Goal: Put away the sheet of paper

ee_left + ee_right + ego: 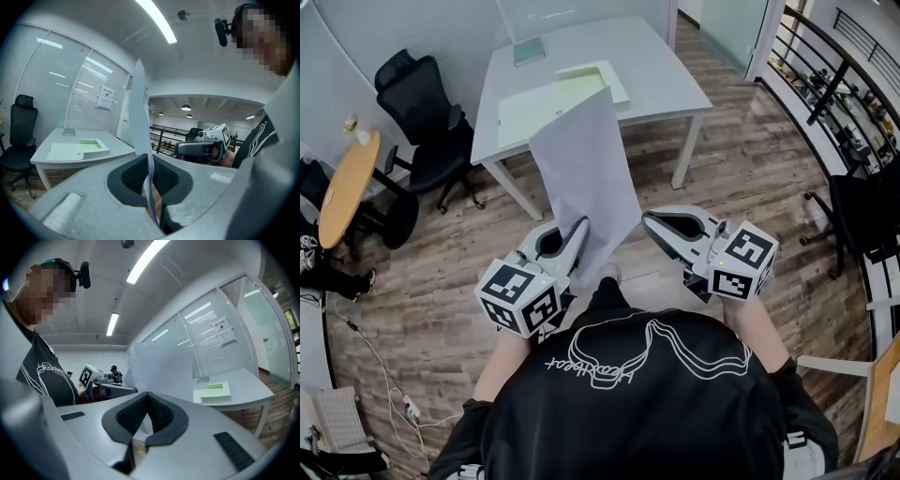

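Wood flooring lies underfoot. To put it away cleanly, the sheet of paper [581, 173], pinched at its lower edge by the closed left tool [578, 234], should travel upright and uncreased. The right tool [656, 223], closed on nothing, hovers beside it, both held low and angled towards the tabletop [666, 84] ahead.

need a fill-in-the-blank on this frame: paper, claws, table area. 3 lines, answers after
1. The sheet of paper stands upright, clamped in the ___ claw.
2. The pale green box lies on the ___ table.
3. The office chair just left of that table is ___.

Missing words: left; white; black
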